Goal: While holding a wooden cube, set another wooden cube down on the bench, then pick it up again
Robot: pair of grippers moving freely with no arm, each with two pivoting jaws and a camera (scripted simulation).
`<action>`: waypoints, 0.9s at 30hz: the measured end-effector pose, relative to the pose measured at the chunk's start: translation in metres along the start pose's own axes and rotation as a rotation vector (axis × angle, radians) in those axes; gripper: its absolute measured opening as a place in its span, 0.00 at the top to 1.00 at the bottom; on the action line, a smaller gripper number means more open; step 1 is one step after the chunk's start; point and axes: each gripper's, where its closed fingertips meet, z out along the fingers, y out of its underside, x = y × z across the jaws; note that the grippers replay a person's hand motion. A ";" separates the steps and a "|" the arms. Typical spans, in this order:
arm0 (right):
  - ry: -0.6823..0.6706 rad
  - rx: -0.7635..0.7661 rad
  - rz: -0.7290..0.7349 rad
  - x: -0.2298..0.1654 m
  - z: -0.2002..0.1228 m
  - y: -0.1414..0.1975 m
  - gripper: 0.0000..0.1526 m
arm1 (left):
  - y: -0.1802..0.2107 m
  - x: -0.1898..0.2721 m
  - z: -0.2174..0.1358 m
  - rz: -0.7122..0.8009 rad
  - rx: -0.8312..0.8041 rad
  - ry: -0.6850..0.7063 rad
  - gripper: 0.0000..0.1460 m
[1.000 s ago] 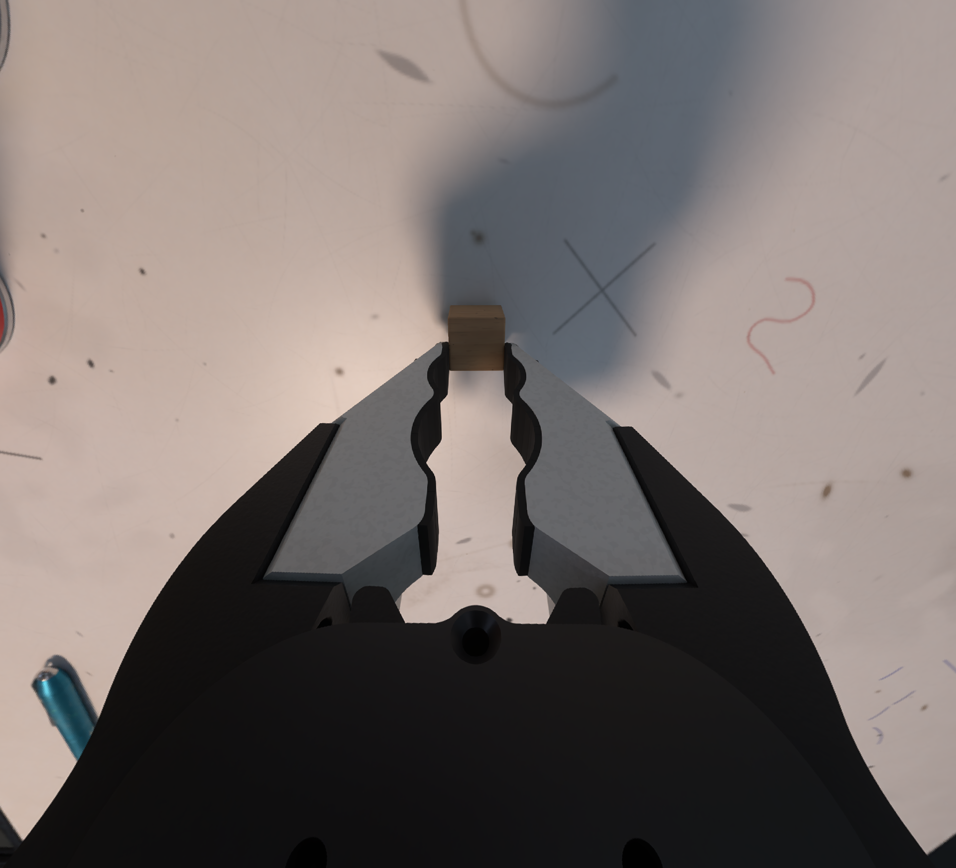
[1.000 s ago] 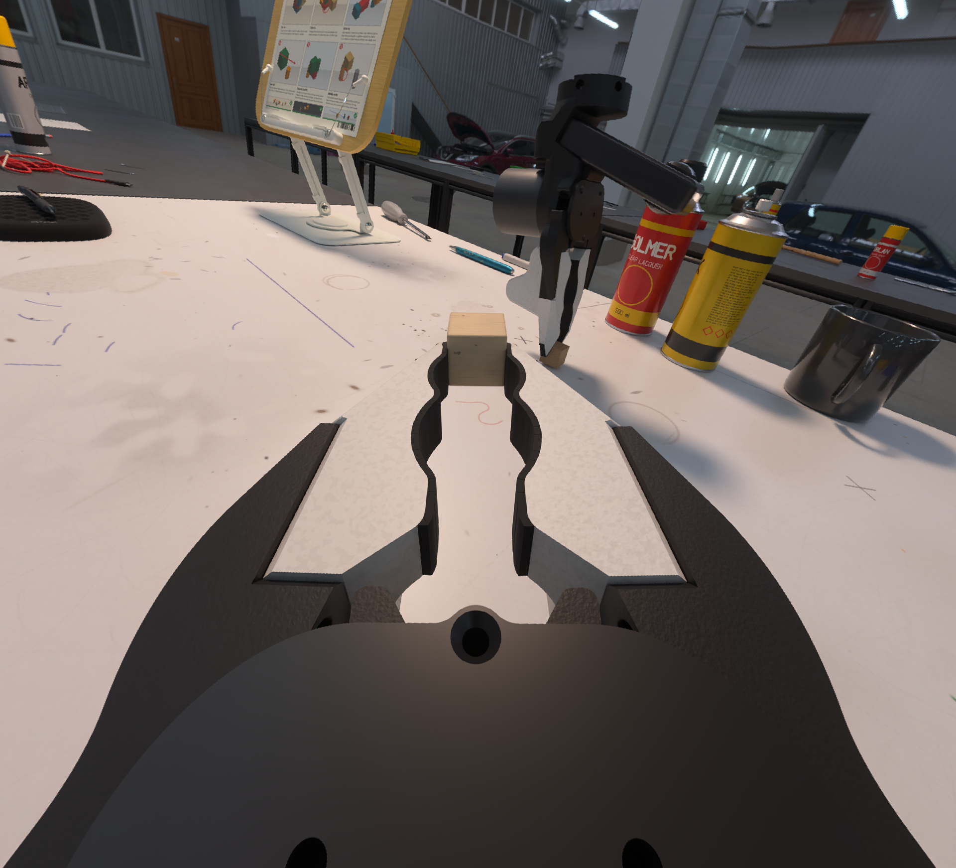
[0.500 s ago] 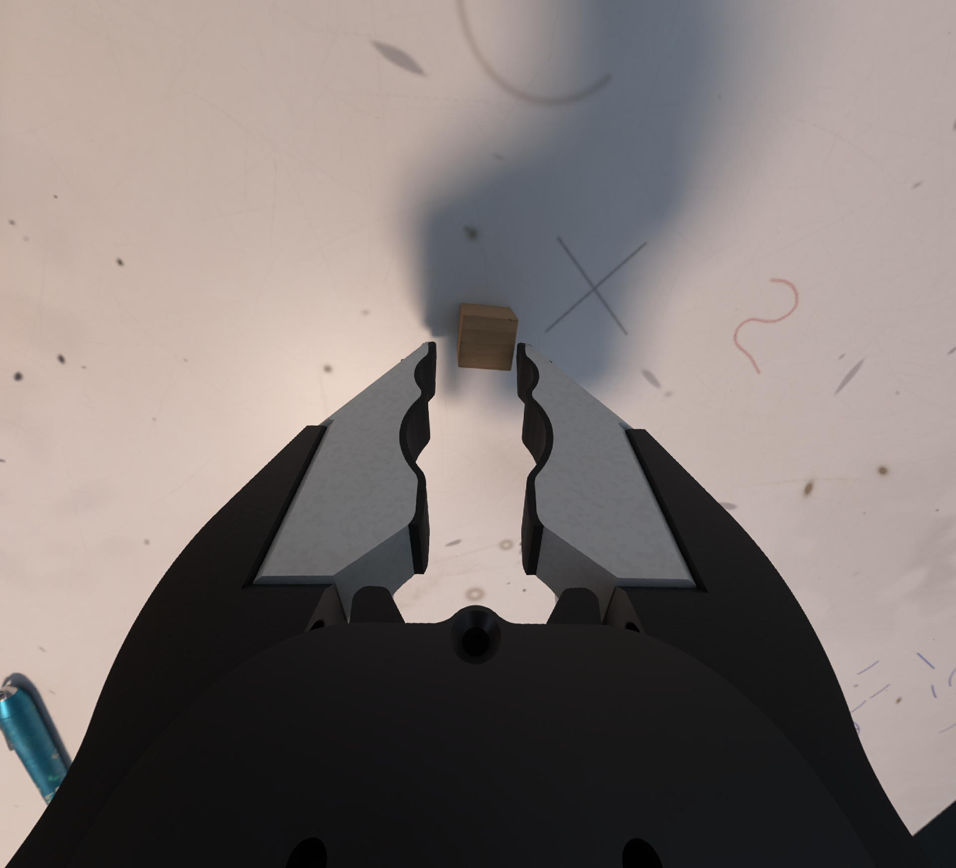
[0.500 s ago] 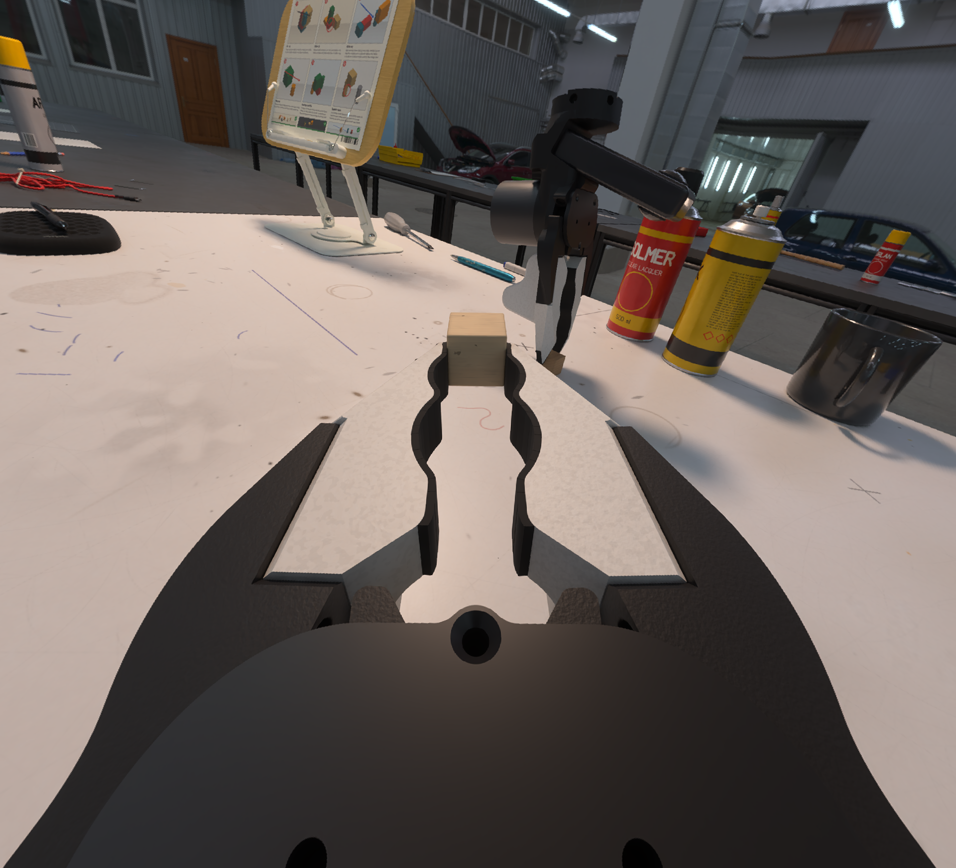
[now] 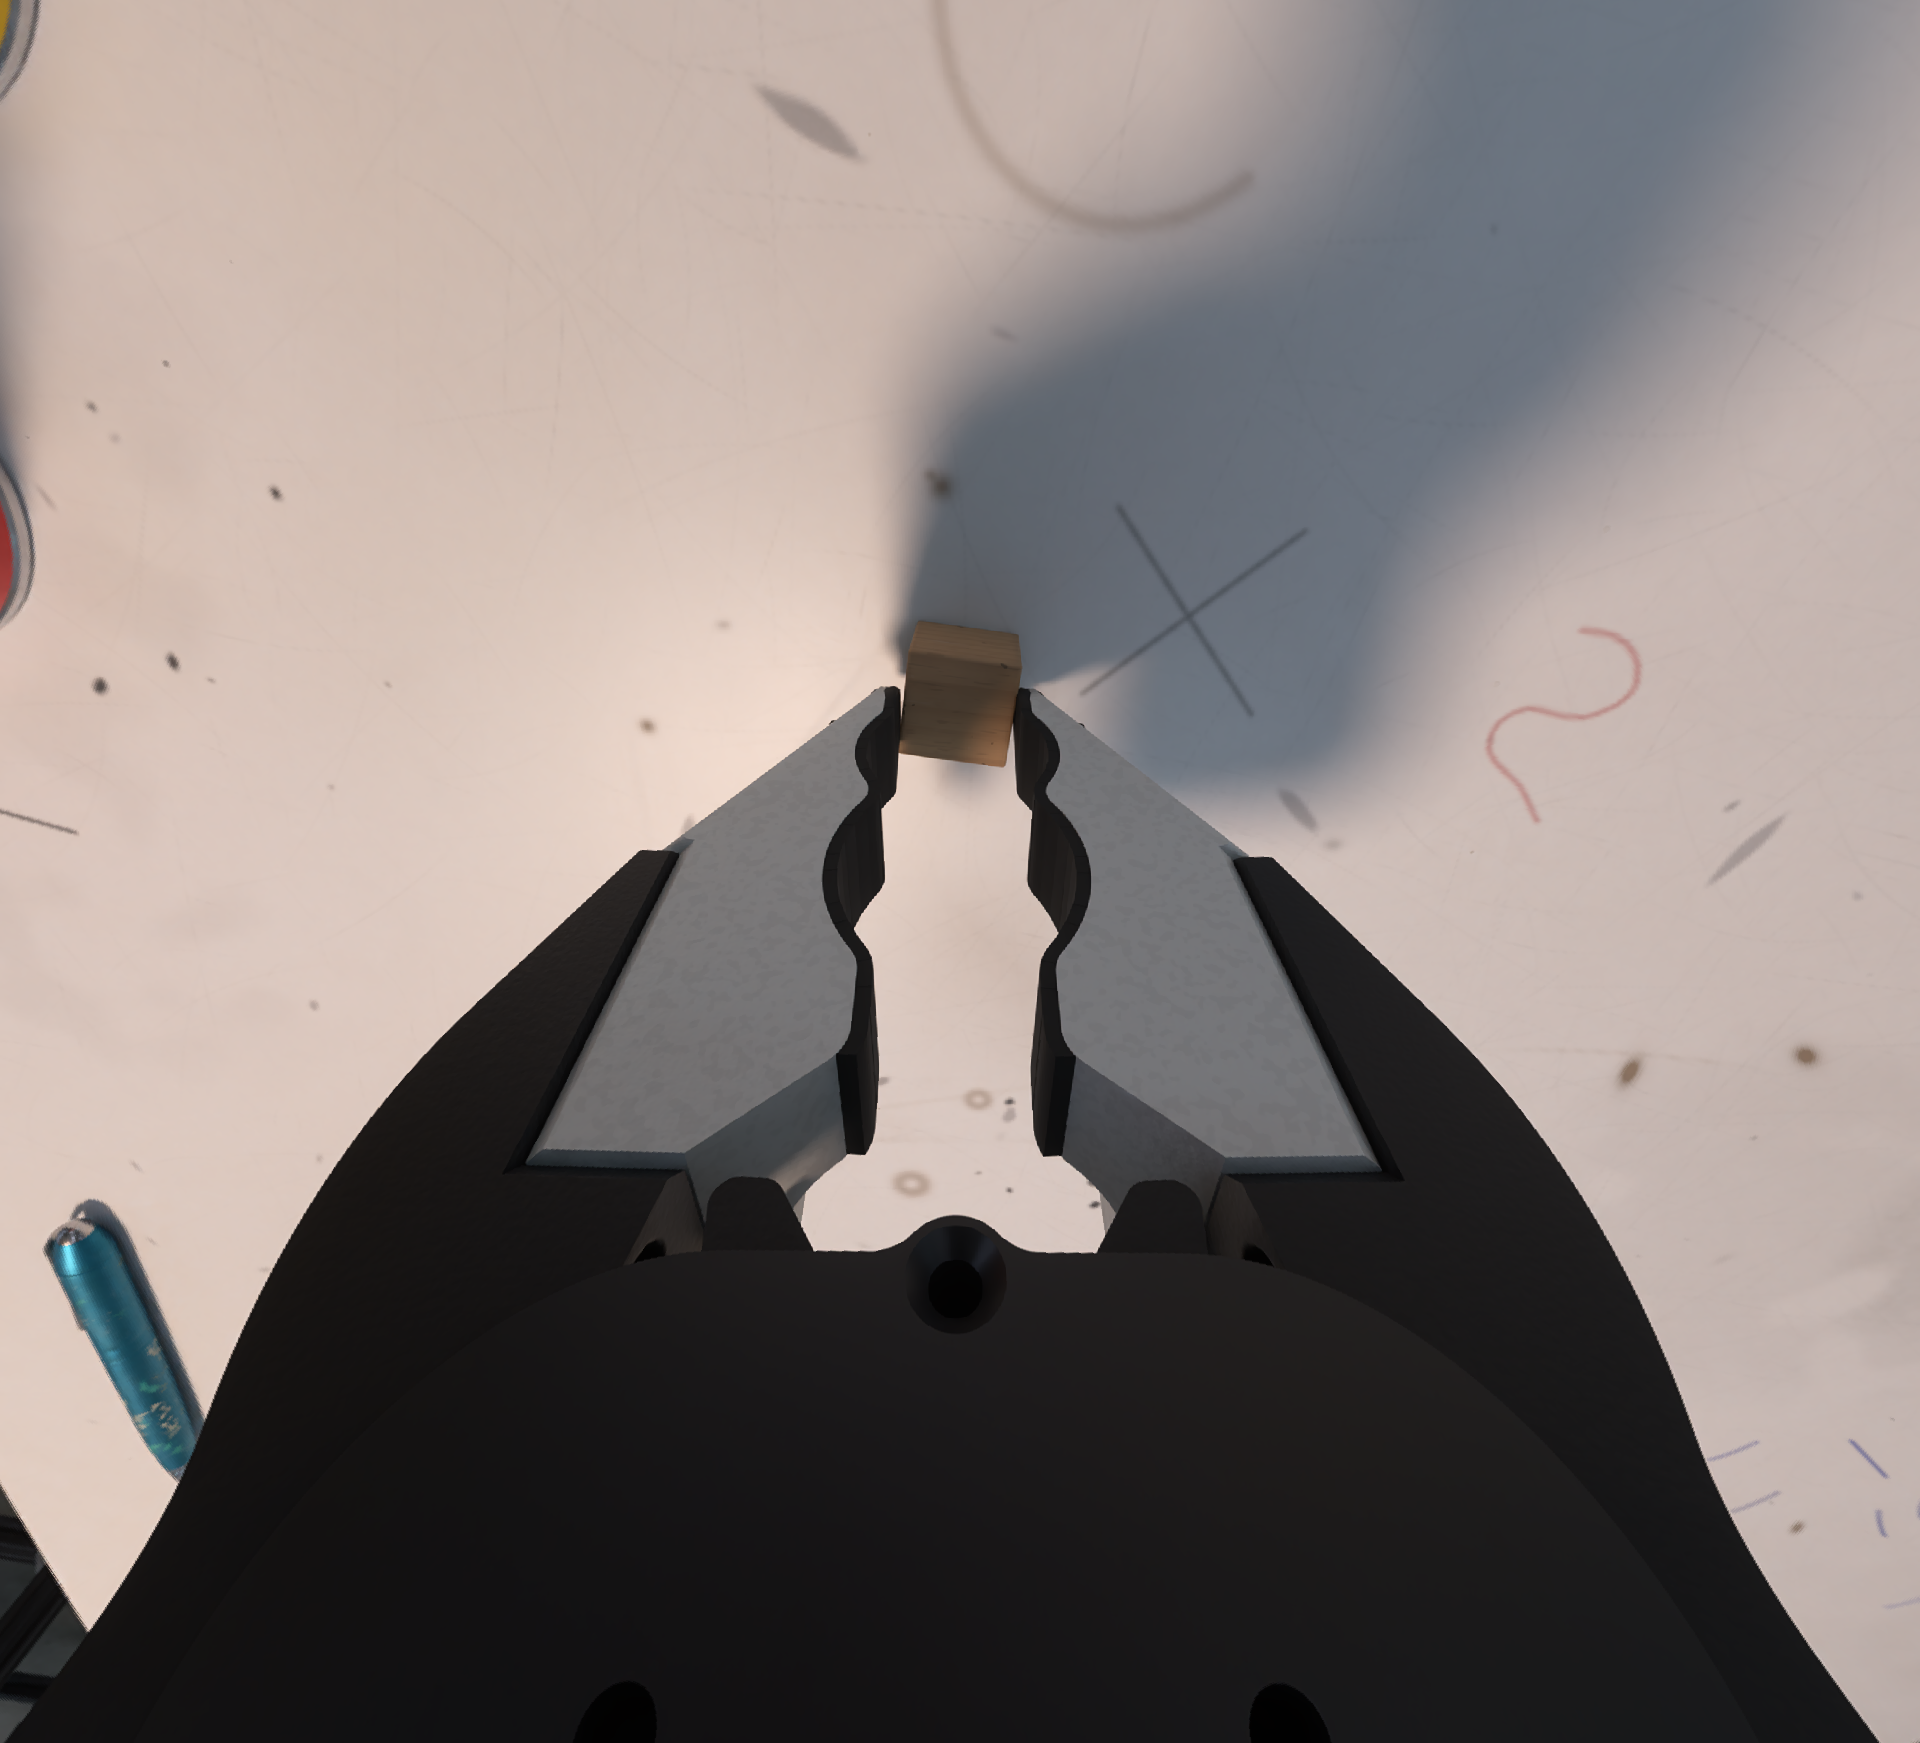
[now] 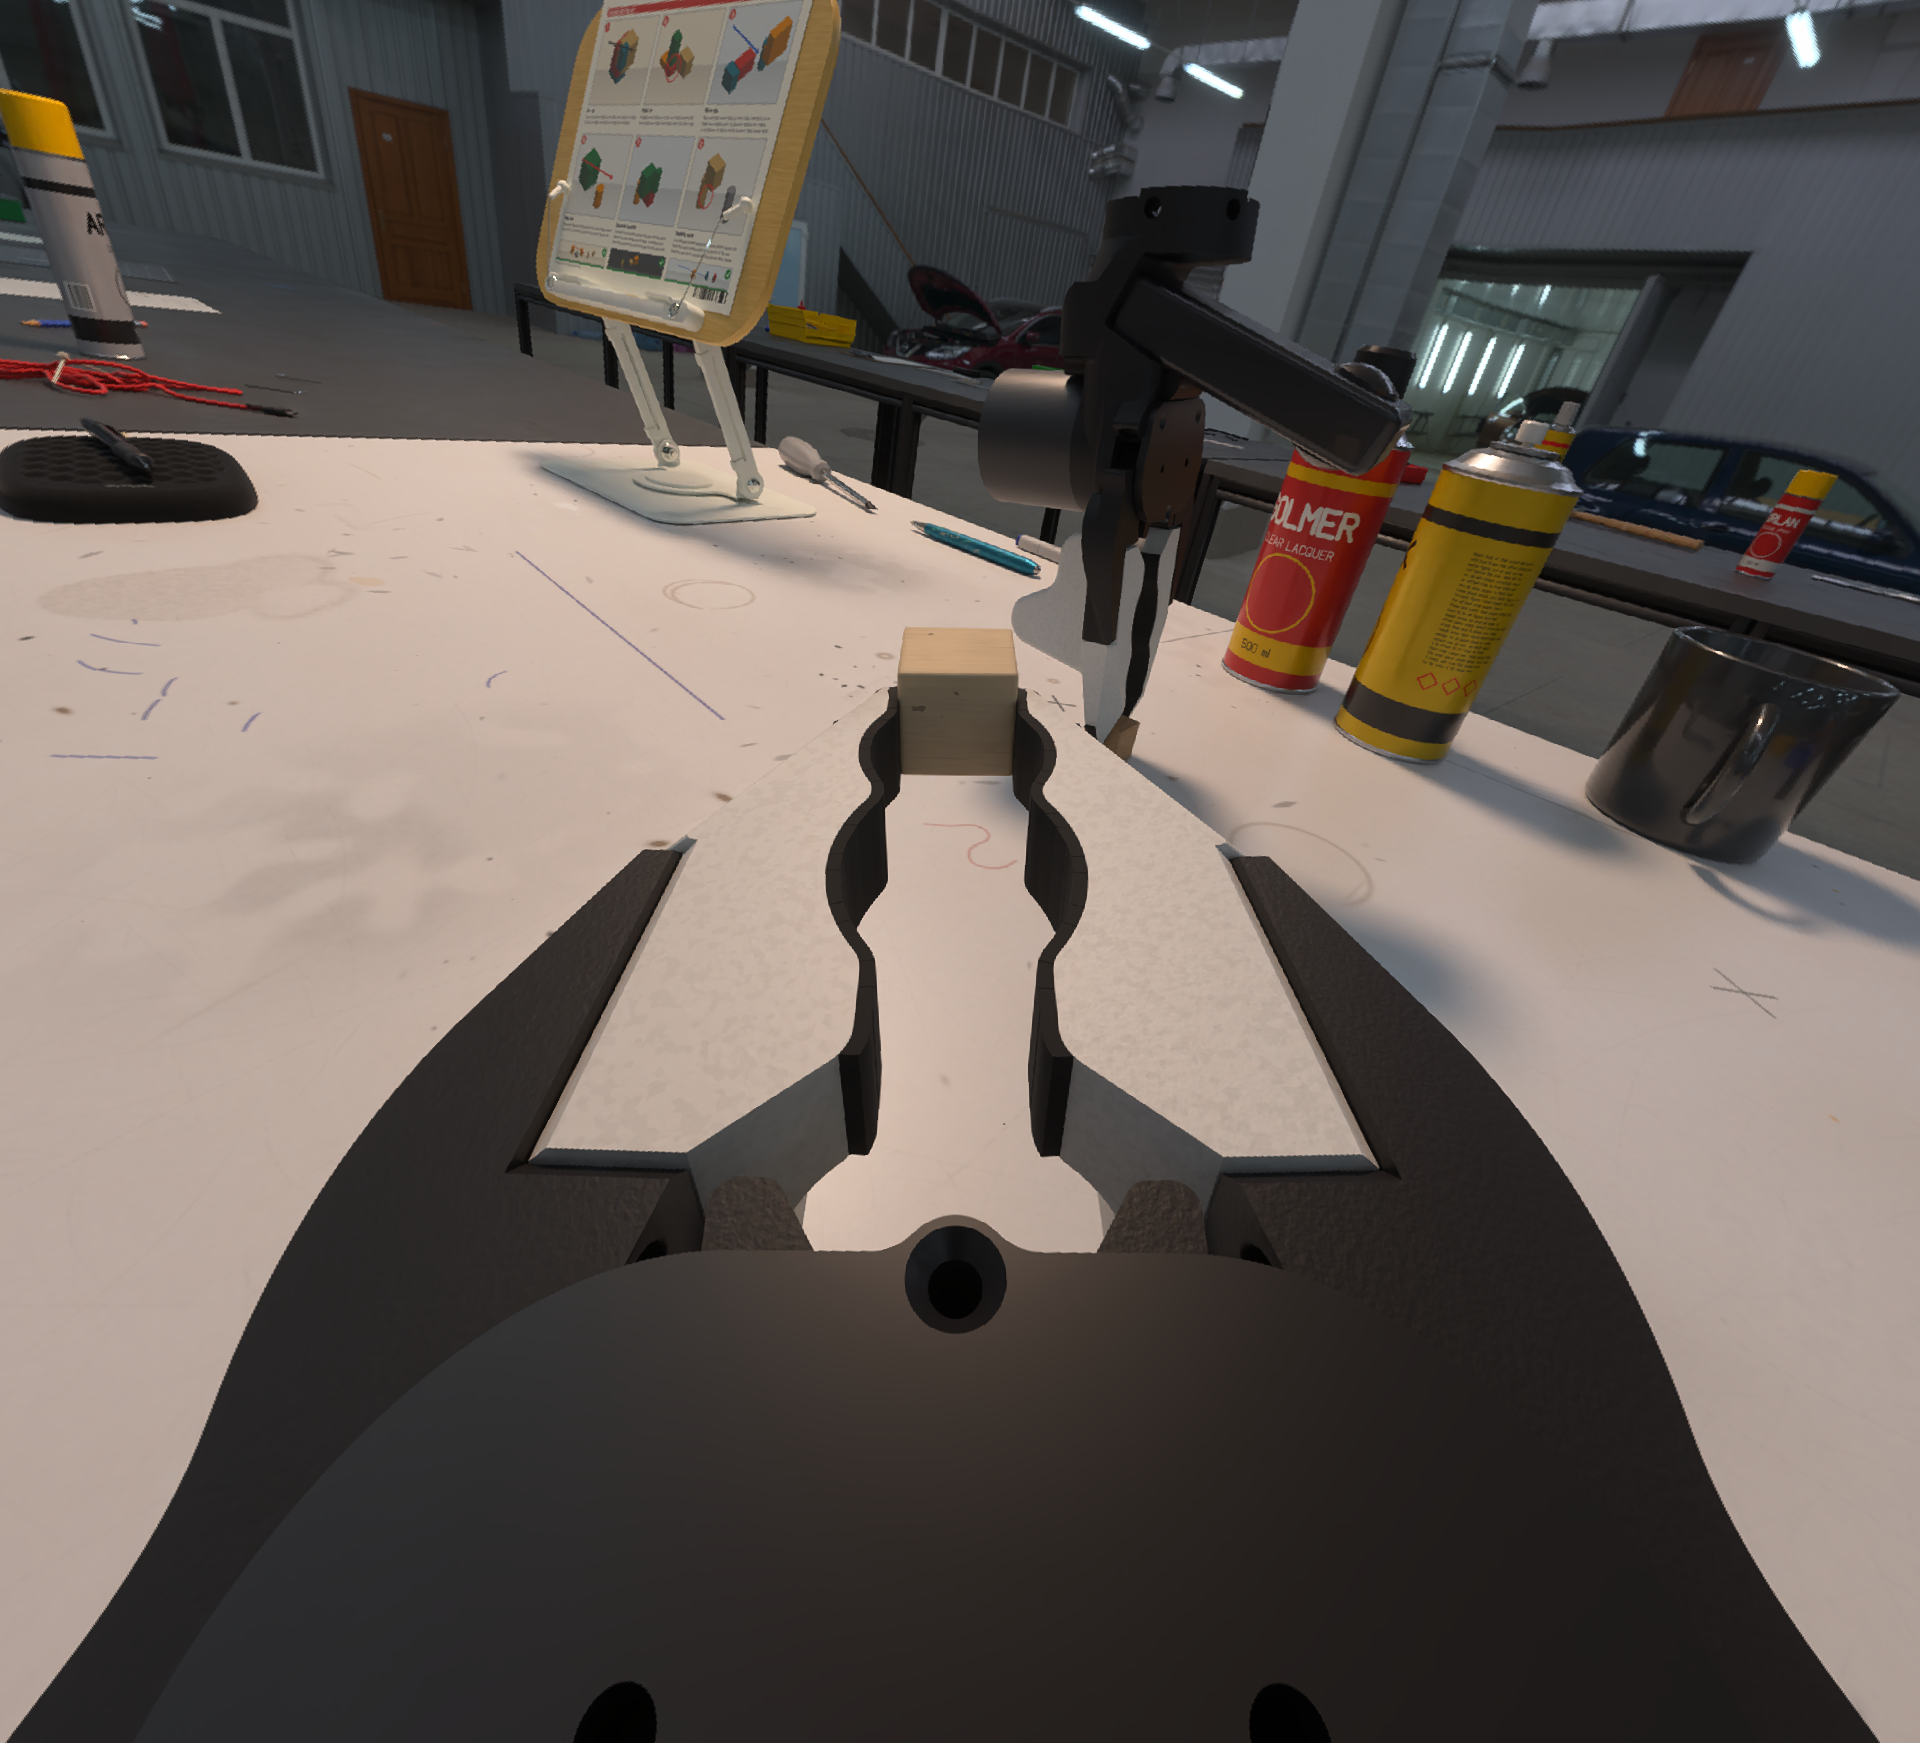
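Note:
In the left wrist view, my left gripper [image 5: 956, 719] points down at the white bench [image 5: 520, 343] and is shut on a small wooden cube [image 5: 958, 694] at its fingertips. The cube is at or just above the bench; I cannot tell whether they touch. In the right wrist view, my right gripper [image 6: 956, 727] is shut on a paler wooden cube [image 6: 956, 701] and holds it above the bench [image 6: 364, 810]. The left gripper [image 6: 1117, 717] stands upright just beyond it to the right, with its cube [image 6: 1122, 735] at its tips.
A red spray can [image 6: 1314, 571], a yellow spray can [image 6: 1455, 613] and a dark mug [image 6: 1745, 748] stand at the right. An instruction board on a stand [image 6: 686, 135], a screwdriver [image 6: 826, 469] and a blue pen [image 6: 977, 547] lie at the back. A black mat [image 6: 125, 478] is far left.
Half a second ago my left gripper was open with the cube loose on the bench; its fingers have closed on the cube again. My right gripper has kept its cube.

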 end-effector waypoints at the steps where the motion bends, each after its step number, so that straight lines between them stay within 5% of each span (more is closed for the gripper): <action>1: -0.001 -0.001 -0.001 0.000 0.000 0.000 0.87 | 0.000 0.000 0.000 0.006 0.004 -0.005 0.85; 17: 0.000 -0.004 -0.010 -0.001 0.000 0.000 0.87 | 0.002 0.006 -0.026 0.148 0.137 -0.080 0.85; 27: 0.001 -0.005 -0.012 -0.001 0.000 0.001 0.87 | 0.027 0.112 -0.042 0.485 0.186 0.108 0.85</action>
